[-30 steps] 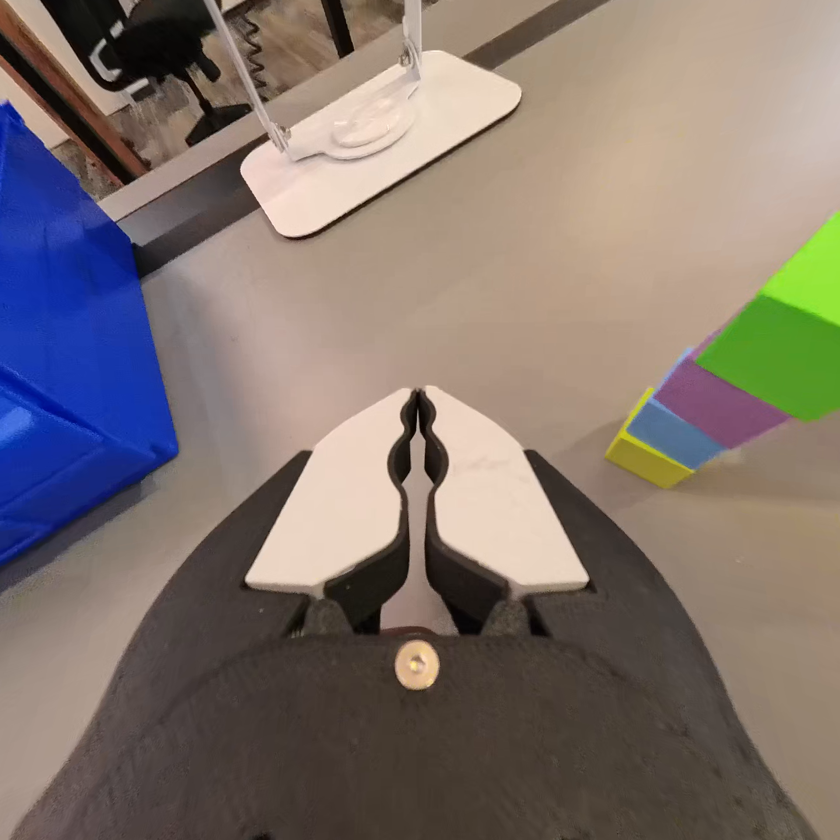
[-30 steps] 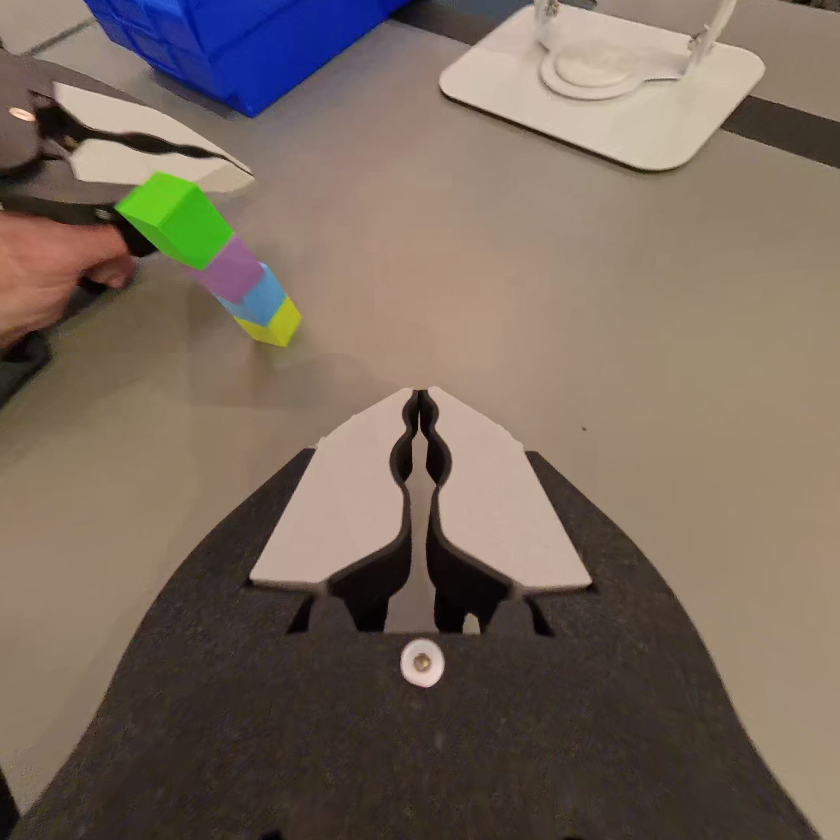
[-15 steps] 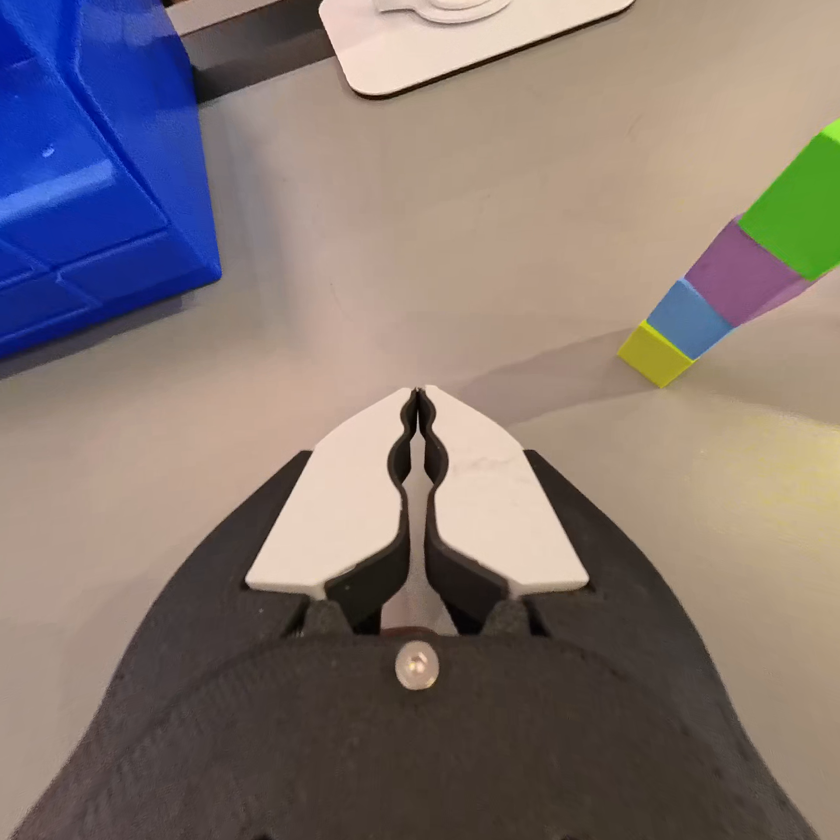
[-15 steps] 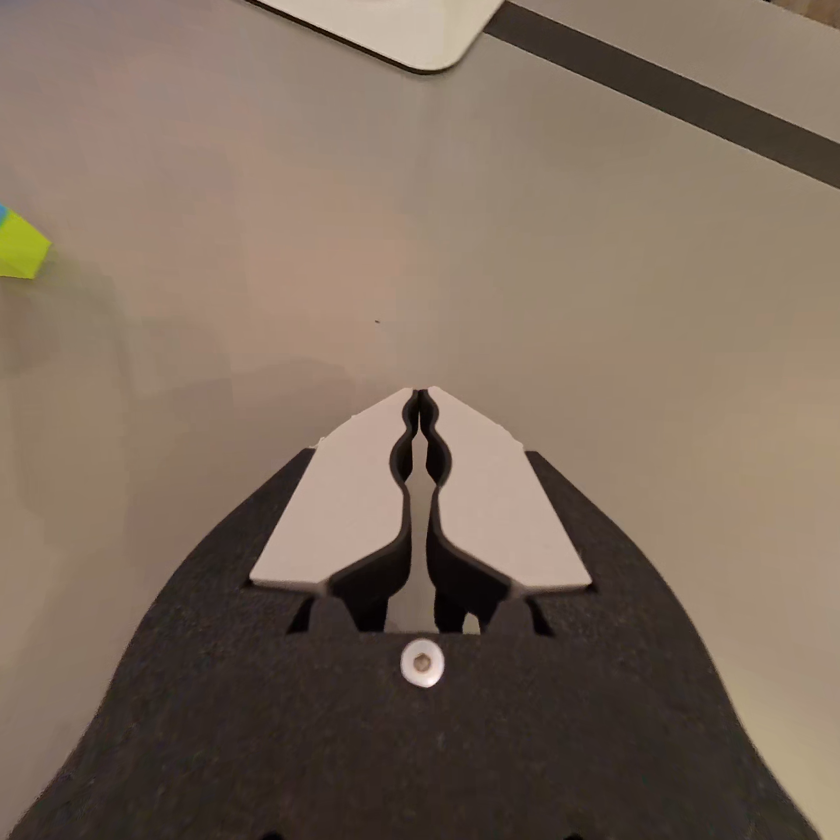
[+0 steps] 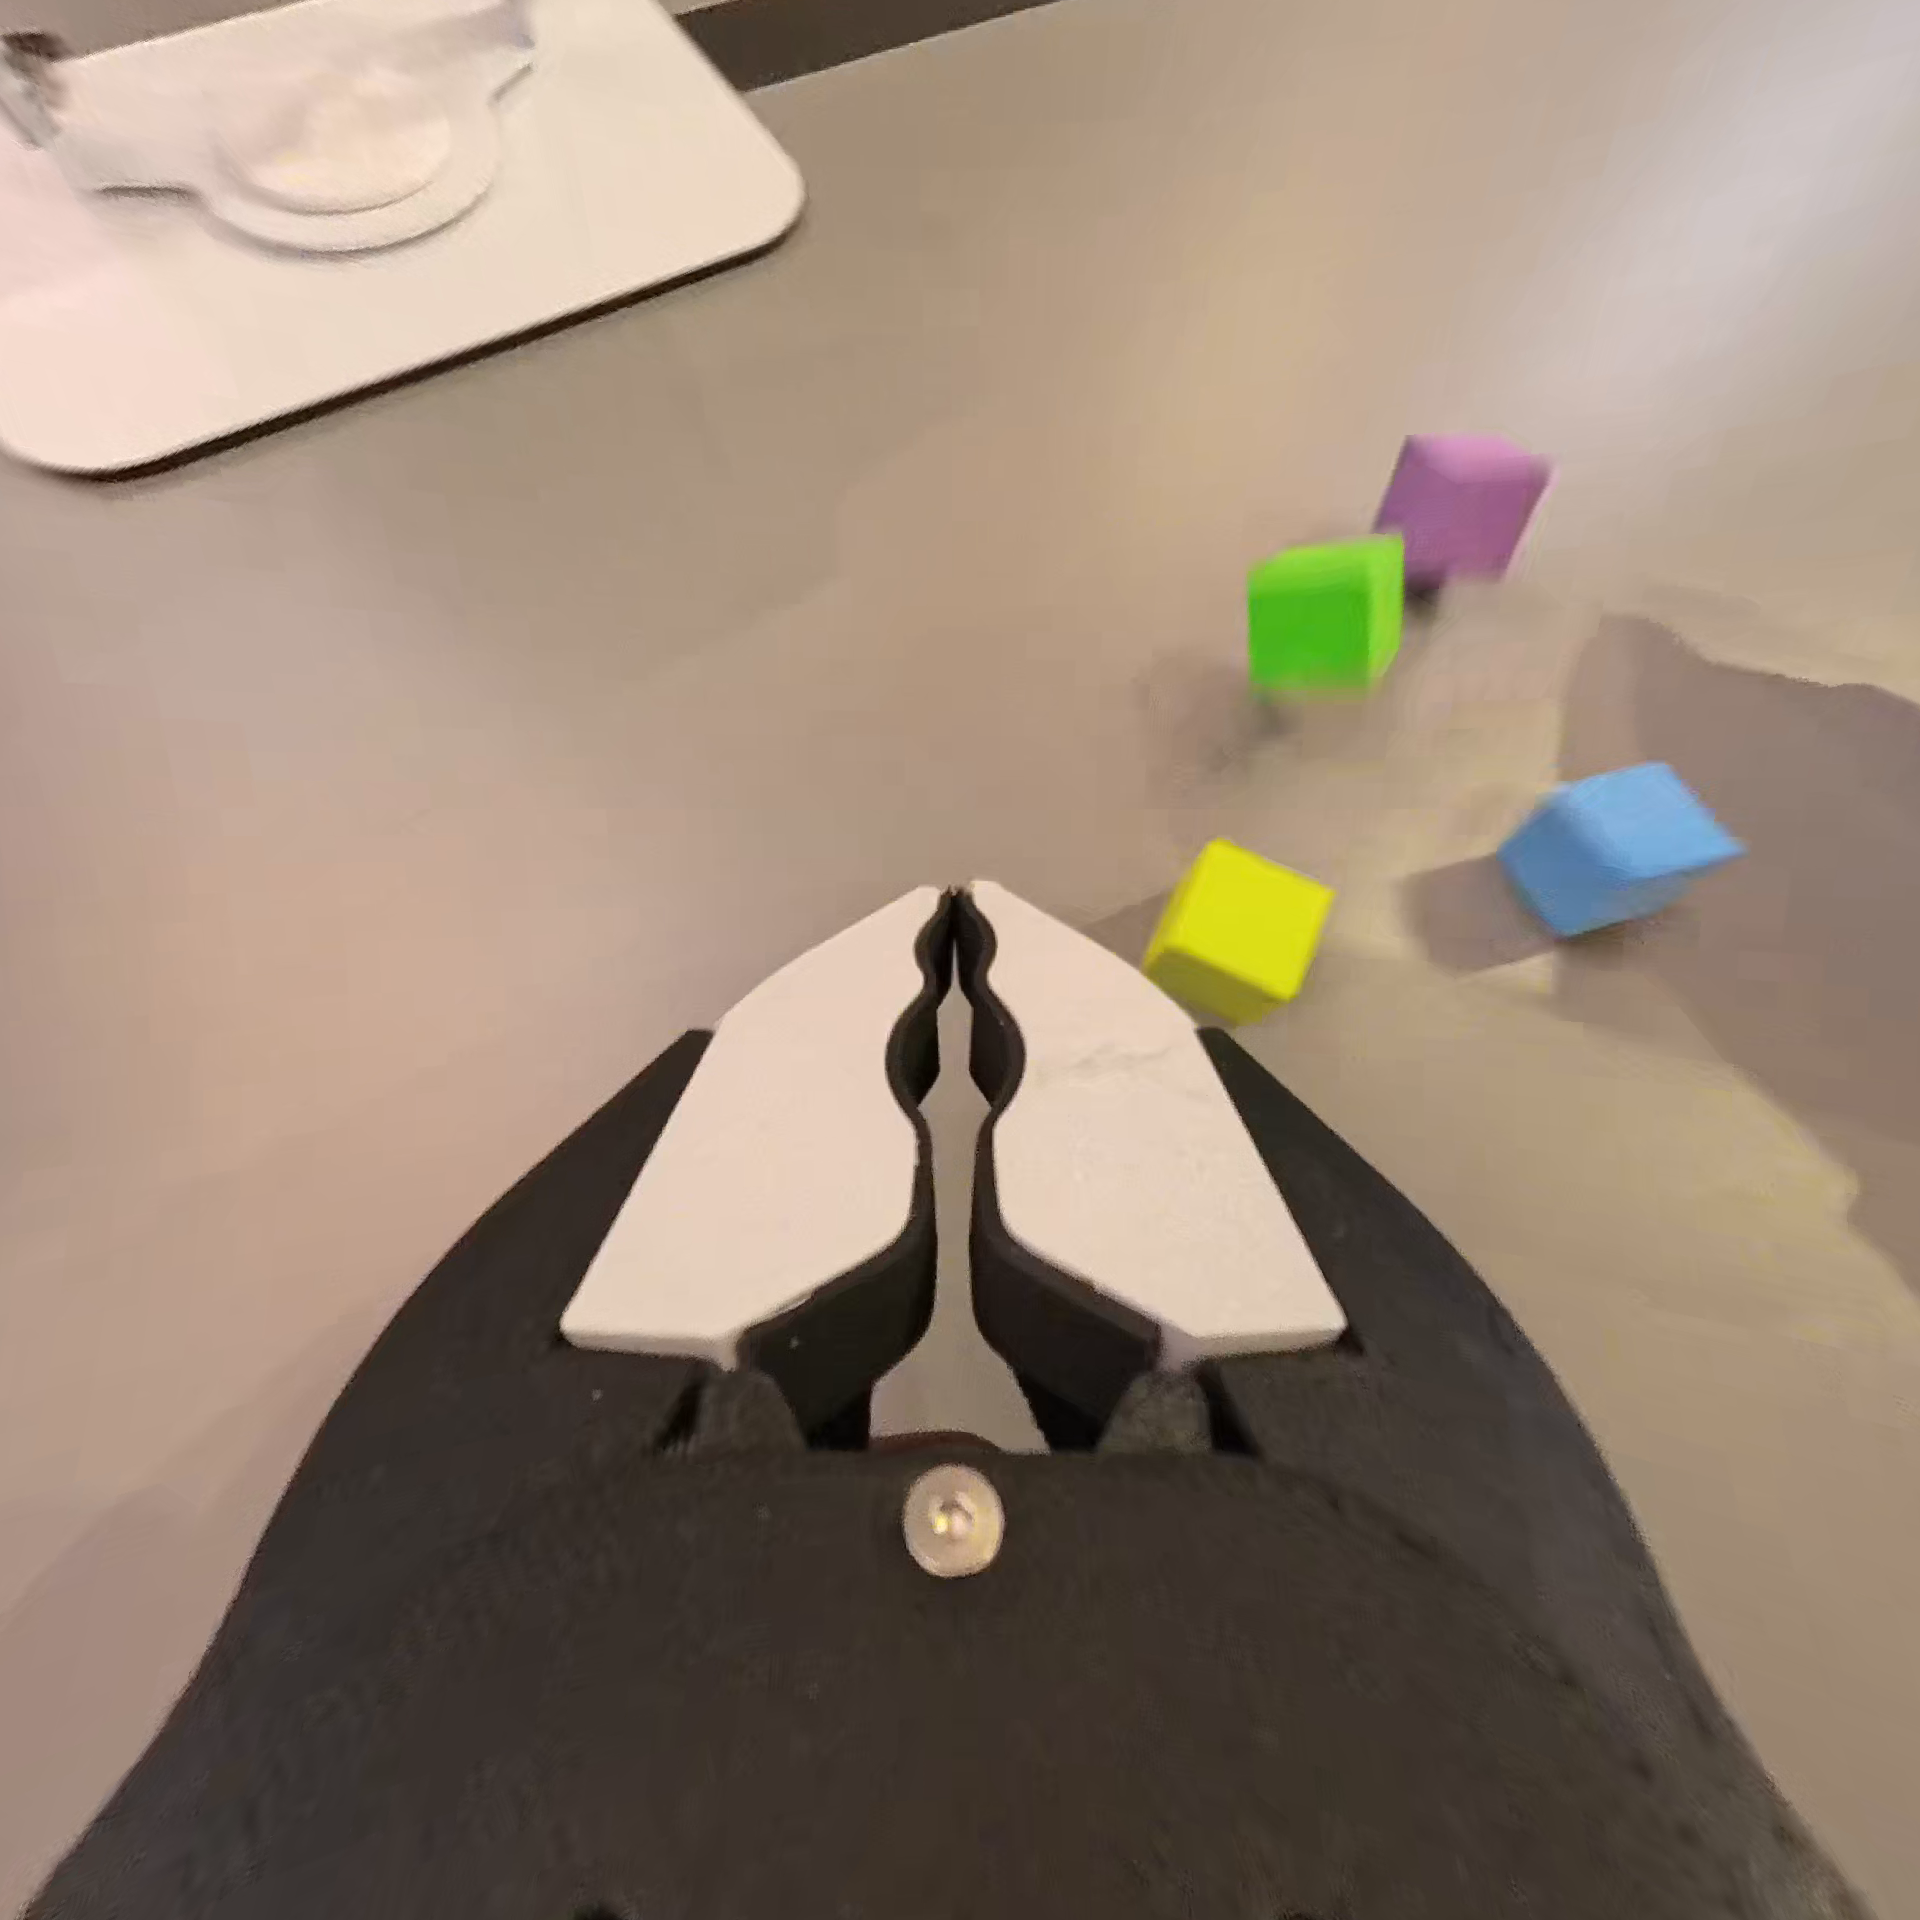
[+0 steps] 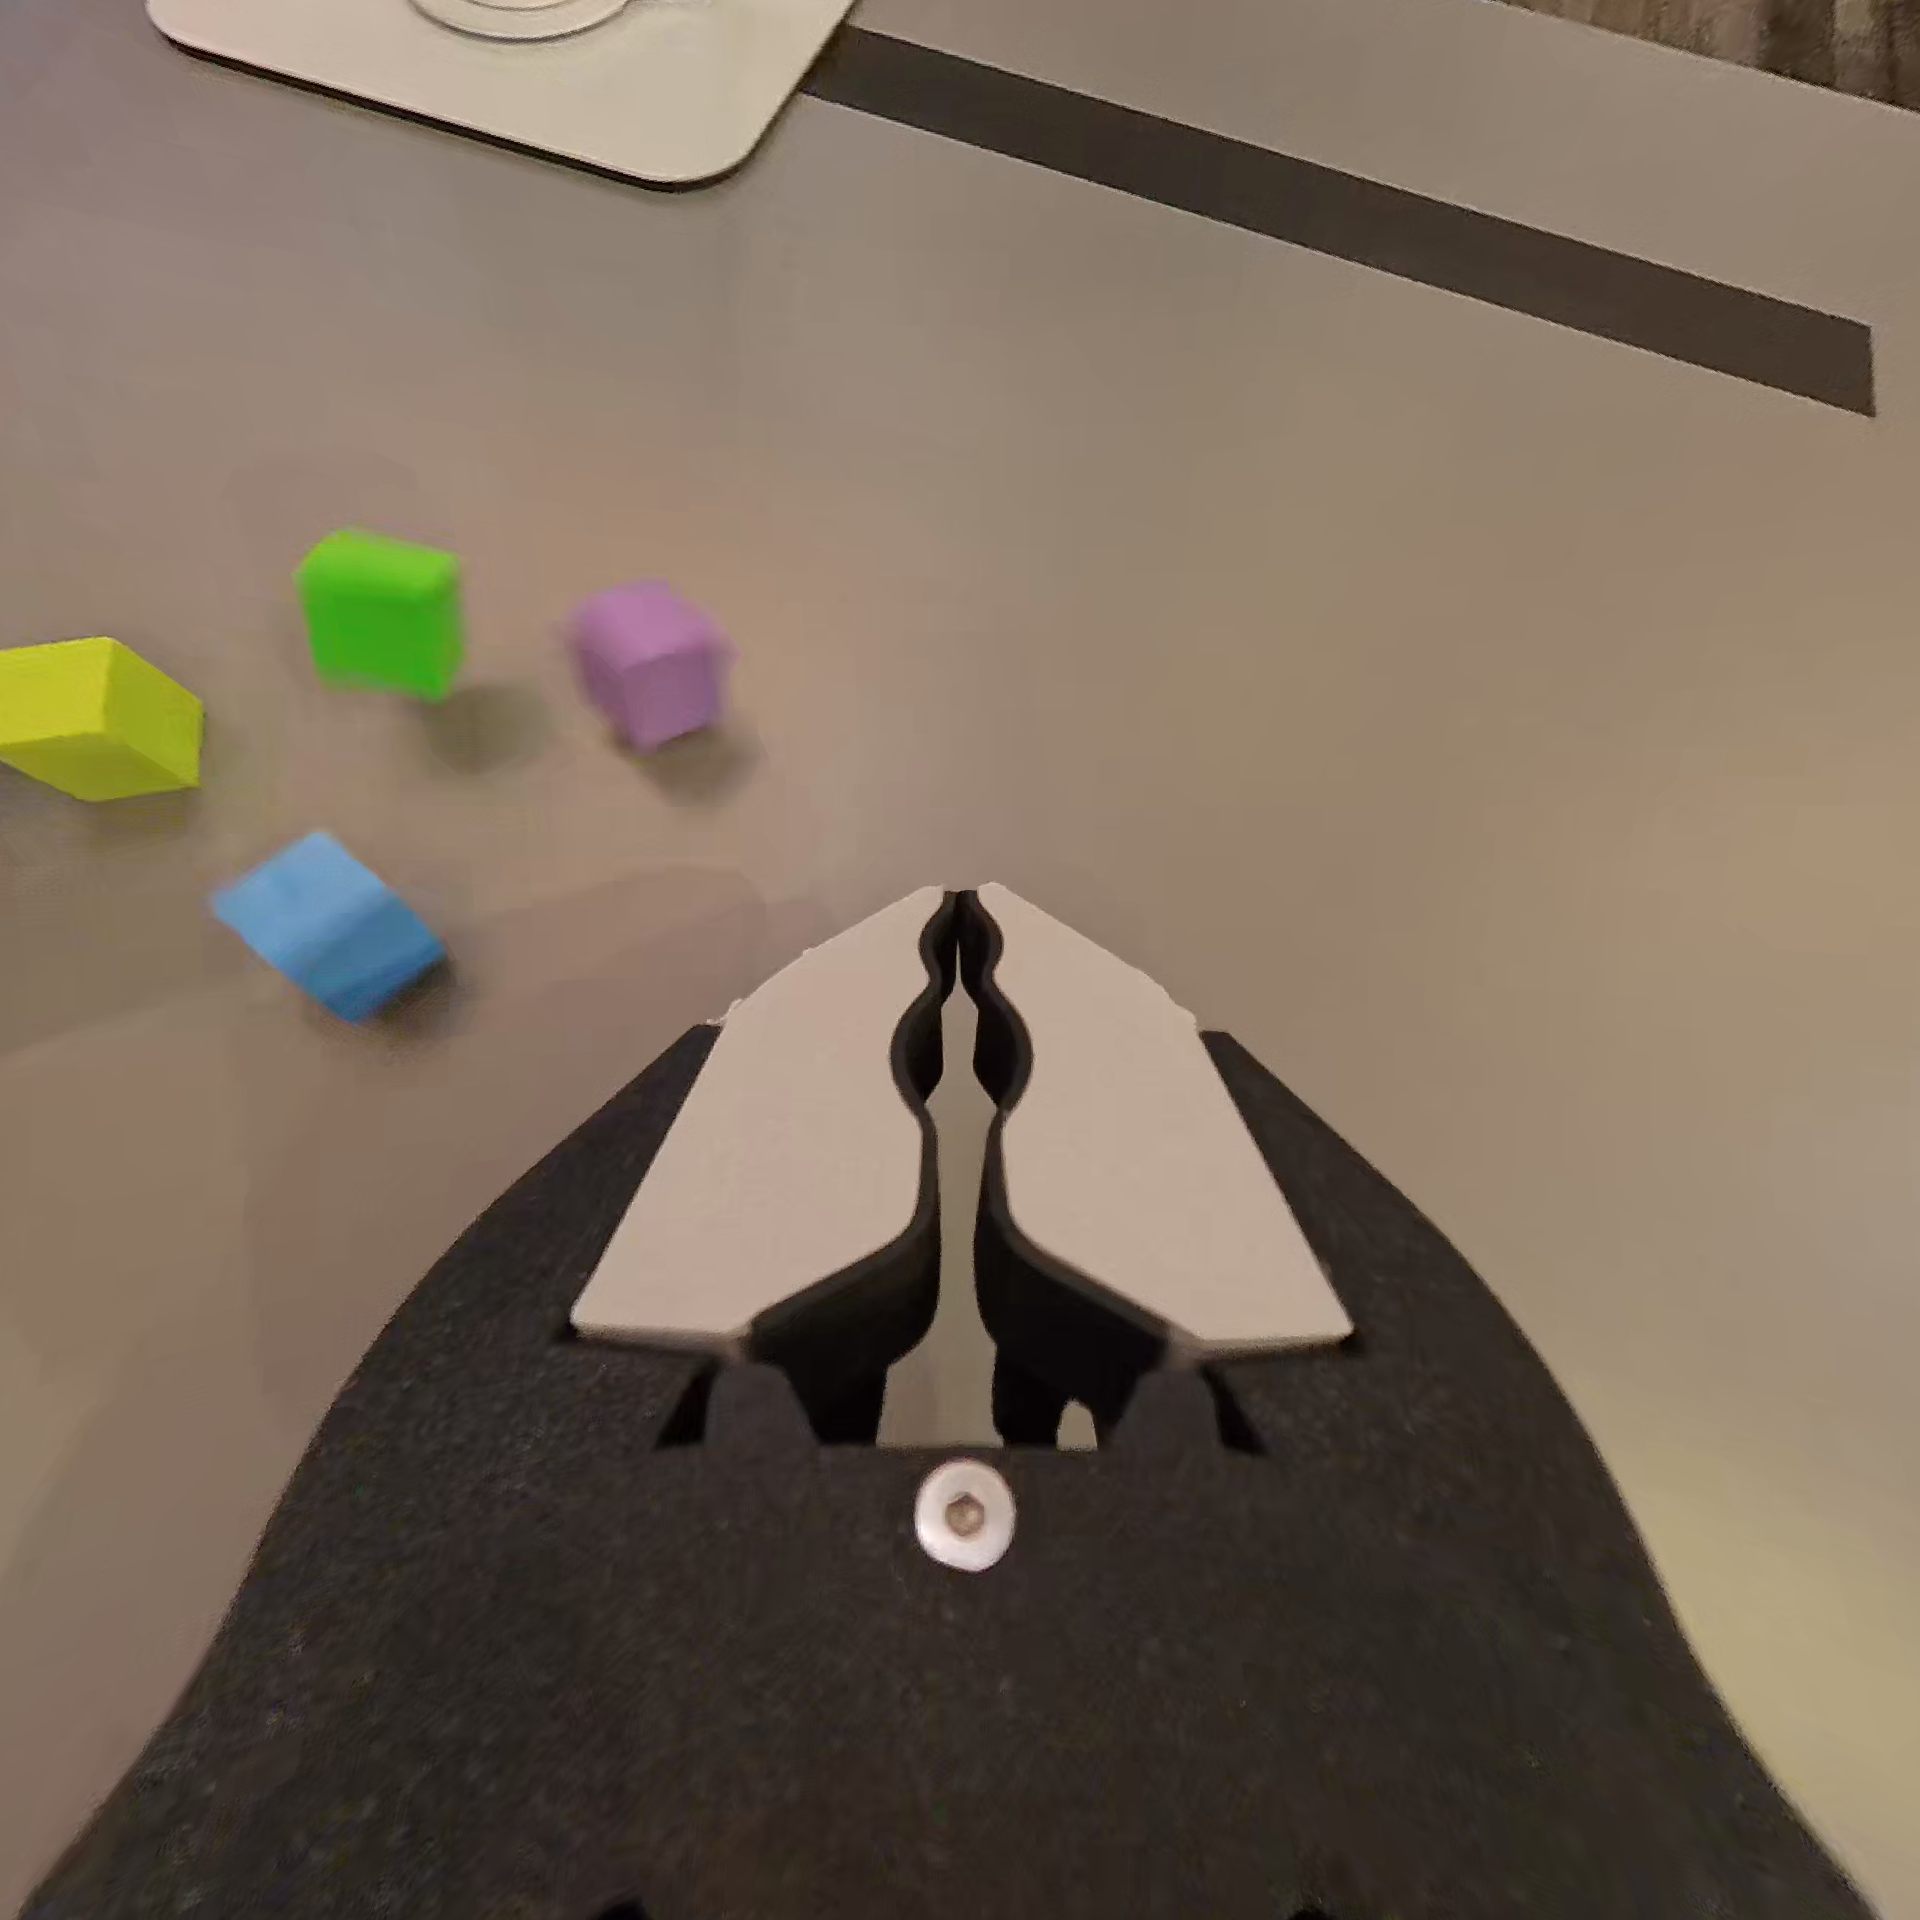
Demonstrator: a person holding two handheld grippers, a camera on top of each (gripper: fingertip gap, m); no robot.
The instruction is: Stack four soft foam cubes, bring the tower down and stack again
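Four foam cubes lie scattered and apart on the grey table, some blurred as if still tumbling. In the left wrist view the yellow cube [image 5: 1236, 932] lies just right of my left gripper [image 5: 954, 894], with the blue cube [image 5: 1616, 847], green cube [image 5: 1325, 615] and purple cube [image 5: 1460, 506] farther right. In the right wrist view the yellow cube [image 6: 99, 717], green cube [image 6: 381, 613], purple cube [image 6: 649, 662] and blue cube [image 6: 324, 925] lie to the left of my right gripper [image 6: 961, 894]. Both grippers are shut with nothing between the pads.
A white flat stand base [image 5: 343, 260] sits at the back left of the table; it also shows at the top of the right wrist view [image 6: 520, 83]. A dark strip [image 6: 1351, 218] crosses the table at the back right. The grippers' ends are close to 25 cm from one another. To the yellow cube [image 5: 1236, 932]: left tips about 5 cm, right tips about 20 cm.
The four-cube tower, still standing half a second ago, has fallen; the cubes now lie scattered singly on the table. Both views have swung. Both grippers stayed shut.
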